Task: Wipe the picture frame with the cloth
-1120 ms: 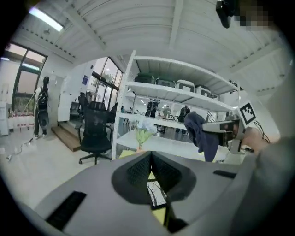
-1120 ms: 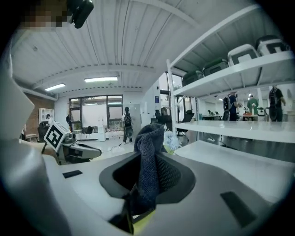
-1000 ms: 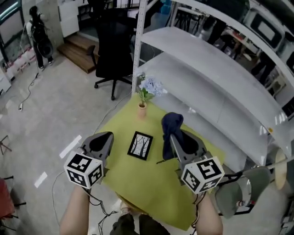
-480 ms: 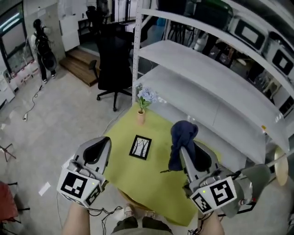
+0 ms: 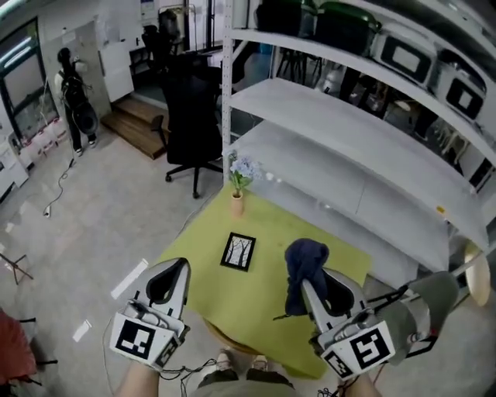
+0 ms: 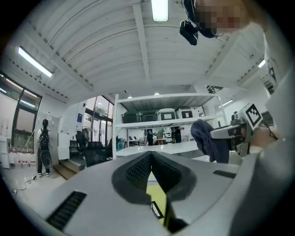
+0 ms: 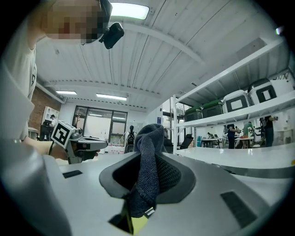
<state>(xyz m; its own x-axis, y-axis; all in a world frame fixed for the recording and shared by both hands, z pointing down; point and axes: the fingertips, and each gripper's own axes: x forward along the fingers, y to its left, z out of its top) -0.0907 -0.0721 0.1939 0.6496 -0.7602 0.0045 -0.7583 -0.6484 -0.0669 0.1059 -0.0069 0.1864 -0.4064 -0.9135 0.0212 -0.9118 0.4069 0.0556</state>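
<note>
Two grippers hang over a yellow-green table point(image 5: 232, 298). The left gripper point(image 5: 172, 271) is pinched closed on nothing, and the right gripper point(image 5: 304, 285) is clamped on the dark blue cloth point(image 5: 304, 264). The picture frame point(image 5: 239, 251) lies flat mid-table, apart from both. White shelving point(image 5: 333, 116) is at 2 o'clock and a black office chair point(image 5: 191, 108) at 11. A small vase point(image 5: 236, 204) at the frame's 12 holds pale flowers point(image 5: 241, 167).

- We read this as an open lab-workshop hall: tall white metal shelving point(image 5: 341, 116) carries lidded storage bins point(image 5: 422, 58).
- On the grey concrete floor point(image 5: 93, 217) we see loose cables point(image 5: 58, 182) and a black office chair point(image 5: 190, 116).
- Strip lights point(image 6: 160, 9) run along a ribbed white ceiling point(image 6: 115, 46).
</note>
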